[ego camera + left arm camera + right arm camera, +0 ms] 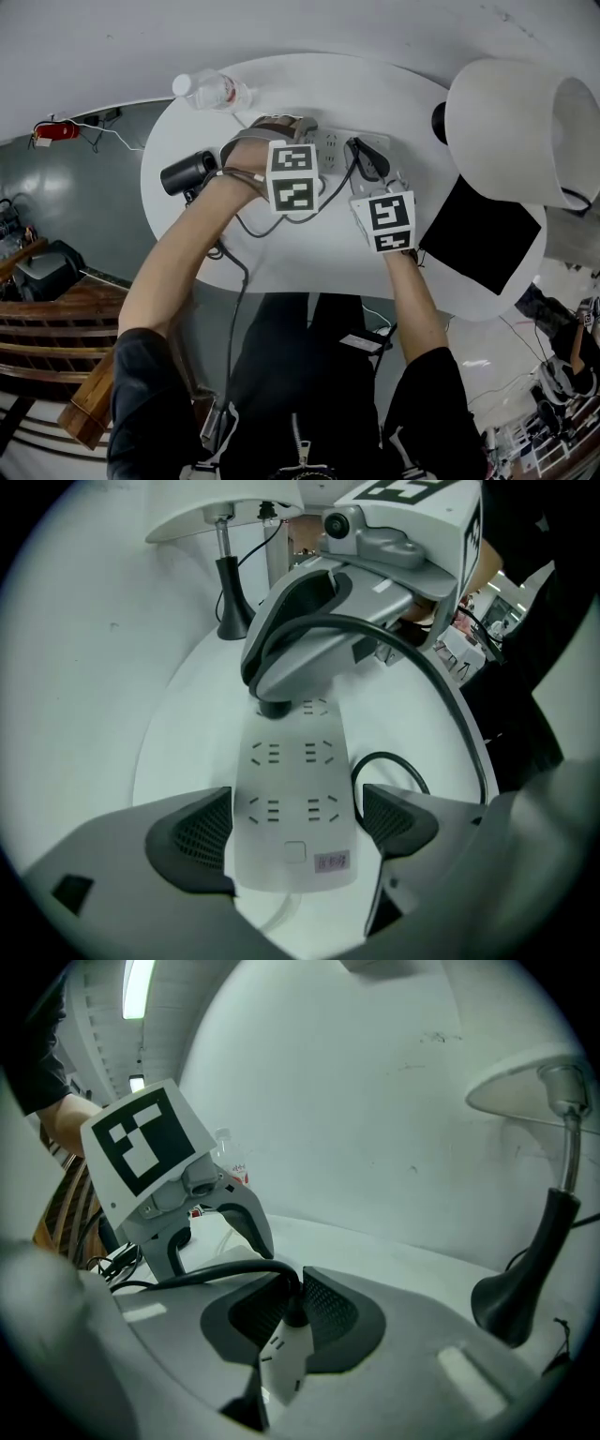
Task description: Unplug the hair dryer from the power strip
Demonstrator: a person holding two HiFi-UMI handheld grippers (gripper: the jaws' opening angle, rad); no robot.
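A white power strip (339,146) lies on the round white table (309,253). My left gripper (295,832) points steeply down over the strip's (291,771) near end. It is open, with one pad on each side of the strip. My right gripper (291,1326) is shut on the white plug (284,1361) at the strip's far sockets. The plug's pins are hidden. Its black cable (427,672) arcs out of the jaws and runs in loops (281,220) to the black hair dryer (187,173), which lies at the table's left edge.
A clear water bottle (214,91) lies at the table's far left. A lamp with a big white shade (511,122) and a black base (525,1279) stands at the right, next to a black square pad (480,246). A wall runs close behind the table.
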